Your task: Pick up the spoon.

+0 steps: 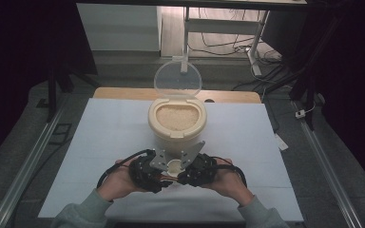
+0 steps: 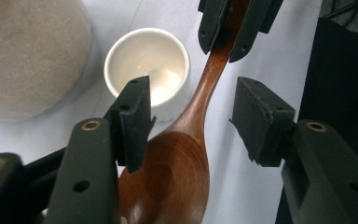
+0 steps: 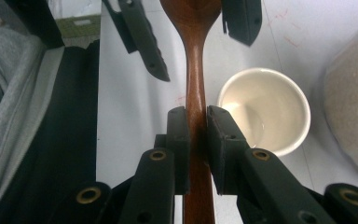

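Observation:
A brown wooden spoon (image 2: 177,177) hangs just above the white table between both grippers. My right gripper (image 3: 196,112) is shut on the spoon's handle (image 3: 195,56). My left gripper (image 2: 192,88) straddles the spoon where the neck meets the bowl. Its left pad sits by the bowl's edge, its right pad stands clear of the wood, so it is open. A small white cup (image 2: 147,60) stands empty beside the spoon, just in front of both hands (image 1: 174,166). Behind it is a cream container of rice (image 1: 176,118) with its clear lid (image 1: 177,80) raised.
A white sheet (image 1: 100,142) covers the table, with a wooden edge (image 1: 123,92) at the far side. Metal rails (image 1: 28,161) run along both sides on the floor. A grey sleeve and dark clothing (image 3: 18,93) lie close behind the grippers.

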### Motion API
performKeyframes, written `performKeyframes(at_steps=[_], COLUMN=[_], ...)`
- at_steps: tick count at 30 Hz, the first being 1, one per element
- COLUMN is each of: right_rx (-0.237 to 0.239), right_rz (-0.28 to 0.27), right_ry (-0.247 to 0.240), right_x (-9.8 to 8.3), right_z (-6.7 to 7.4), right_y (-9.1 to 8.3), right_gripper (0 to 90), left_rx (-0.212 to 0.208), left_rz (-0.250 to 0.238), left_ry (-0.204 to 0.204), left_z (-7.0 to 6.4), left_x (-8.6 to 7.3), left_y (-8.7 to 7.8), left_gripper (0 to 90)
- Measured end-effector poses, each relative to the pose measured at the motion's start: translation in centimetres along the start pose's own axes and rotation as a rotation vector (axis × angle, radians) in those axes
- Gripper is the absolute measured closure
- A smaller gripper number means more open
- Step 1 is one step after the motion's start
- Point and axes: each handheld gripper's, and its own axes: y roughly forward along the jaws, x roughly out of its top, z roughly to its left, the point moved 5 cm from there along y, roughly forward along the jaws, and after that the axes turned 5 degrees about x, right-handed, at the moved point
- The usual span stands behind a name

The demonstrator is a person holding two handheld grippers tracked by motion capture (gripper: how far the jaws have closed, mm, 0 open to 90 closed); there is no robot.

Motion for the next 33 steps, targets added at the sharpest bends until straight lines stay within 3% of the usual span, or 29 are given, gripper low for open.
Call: performKeyframes(at_steps=[7,10,17,19,24,25,29,31,32,33], right_rx=[0.003,0.005,-0.004,0.001,-0.006,-0.020,-0.082,-0.099,-0.136,-0.144], right_rz=[0.003,0.004,0.030,0.039,0.029,0.005,-0.090,-0.110,-0.185,-0.221], right_ry=[-0.037,-0.070,-0.150,-0.135,-0.152,-0.144,-0.077,-0.055,-0.005,0.015], right_x=[0.5,0.6,1.0,0.9,1.0,1.0,1.2,1.2,1.2,1.1], right_z=[0.4,0.6,1.1,1.3,1.1,1.1,0.4,0.2,-0.2,-0.3], right_y=[0.3,0.4,0.7,0.7,0.8,0.8,-0.4,-0.8,-1.5,-1.9], right_gripper=[79.6,79.5,79.4,79.3,78.5,77.8,65.5,63.4,58.3,57.7], left_rx=[-0.026,-0.032,-0.089,-0.101,-0.094,-0.082,-0.054,-0.033,-0.026,-0.017], left_rz=[0.044,0.057,0.083,0.084,0.077,0.064,0.055,0.037,0.029,0.018], left_ry=[0.021,0.023,0.063,0.065,0.063,0.046,0.060,0.045,0.039,0.029], left_z=[-0.3,-0.4,-0.9,-1.0,-0.9,-1.0,-0.5,-0.3,-0.1,0.0], left_x=[-0.3,-0.4,-0.8,-0.9,-1.0,-1.0,-1.0,-1.0,-1.0,-1.0], left_y=[0.5,0.7,1.3,1.4,1.4,1.5,1.1,0.8,0.6,0.5], left_gripper=[55.7,61.9,74.1,74.9,76.3,76.5,76.9,77.0,77.1,77.1])
